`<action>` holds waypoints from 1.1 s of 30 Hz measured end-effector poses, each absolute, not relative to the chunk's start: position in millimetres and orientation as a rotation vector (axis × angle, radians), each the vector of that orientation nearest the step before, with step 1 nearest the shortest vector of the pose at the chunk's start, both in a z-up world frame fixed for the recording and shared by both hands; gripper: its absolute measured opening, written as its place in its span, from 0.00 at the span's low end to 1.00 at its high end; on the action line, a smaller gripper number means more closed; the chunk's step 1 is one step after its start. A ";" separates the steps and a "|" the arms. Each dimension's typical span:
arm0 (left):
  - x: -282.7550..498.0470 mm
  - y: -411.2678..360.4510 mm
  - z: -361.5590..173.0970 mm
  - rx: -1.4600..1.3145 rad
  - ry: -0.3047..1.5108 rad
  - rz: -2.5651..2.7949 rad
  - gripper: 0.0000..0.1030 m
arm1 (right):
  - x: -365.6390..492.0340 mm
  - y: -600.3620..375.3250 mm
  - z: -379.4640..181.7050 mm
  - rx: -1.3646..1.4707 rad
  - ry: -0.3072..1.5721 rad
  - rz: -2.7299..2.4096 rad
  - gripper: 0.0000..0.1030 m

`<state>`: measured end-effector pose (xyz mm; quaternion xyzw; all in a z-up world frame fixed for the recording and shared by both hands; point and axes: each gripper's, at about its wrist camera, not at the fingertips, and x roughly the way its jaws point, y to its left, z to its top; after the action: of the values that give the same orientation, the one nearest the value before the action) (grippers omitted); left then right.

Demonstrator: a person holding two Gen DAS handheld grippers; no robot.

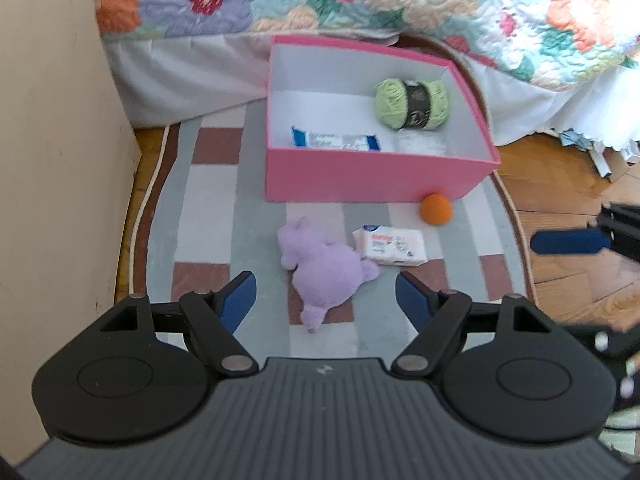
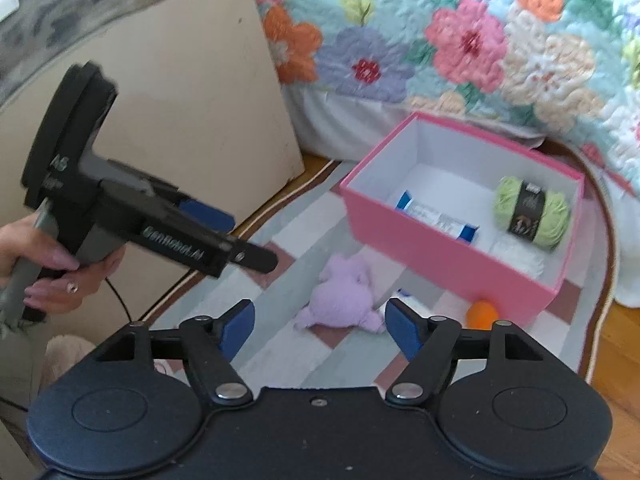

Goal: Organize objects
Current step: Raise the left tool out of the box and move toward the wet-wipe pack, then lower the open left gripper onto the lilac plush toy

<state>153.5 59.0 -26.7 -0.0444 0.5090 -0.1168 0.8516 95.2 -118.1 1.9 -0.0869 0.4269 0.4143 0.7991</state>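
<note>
Purple plush toy [image 1: 324,276]: fuzzy cloth
Pink cardboard box [image 1: 360,176]: smooth, matt
Green yarn ball [image 1: 412,104]: woolly
Wooden floor [image 1: 560,184]: glossy

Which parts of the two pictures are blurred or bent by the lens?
Left wrist view: the right gripper at the edge is smeared; the pink cardboard box looks fairly sharp. Right wrist view: the rug's border curves strongly; the floral quilt is soft.
</note>
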 end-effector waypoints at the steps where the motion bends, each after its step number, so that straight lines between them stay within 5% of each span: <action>1: 154.5 60.0 -31.9 -0.098 1.076 -0.248 0.74 | 94.2 -115.7 -3.4 -0.193 0.921 0.893 0.76; 5: 159.2 65.1 -56.9 -0.141 1.109 -0.267 0.74 | 91.4 -103.3 -23.0 -0.236 0.915 0.896 0.85; 17: 172.5 69.3 -114.3 -0.254 1.136 -0.297 0.67 | 96.3 -77.8 -79.3 -0.310 0.868 0.904 0.86; 33: 187.4 67.5 -156.4 -0.292 1.133 -0.279 0.36 | 107.6 -62.6 -135.6 -0.326 0.838 0.924 0.86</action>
<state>187.4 67.5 -156.4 -0.1373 0.5332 -0.1311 0.8244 107.6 -62.6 -135.6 -0.1521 0.3907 0.4306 0.7993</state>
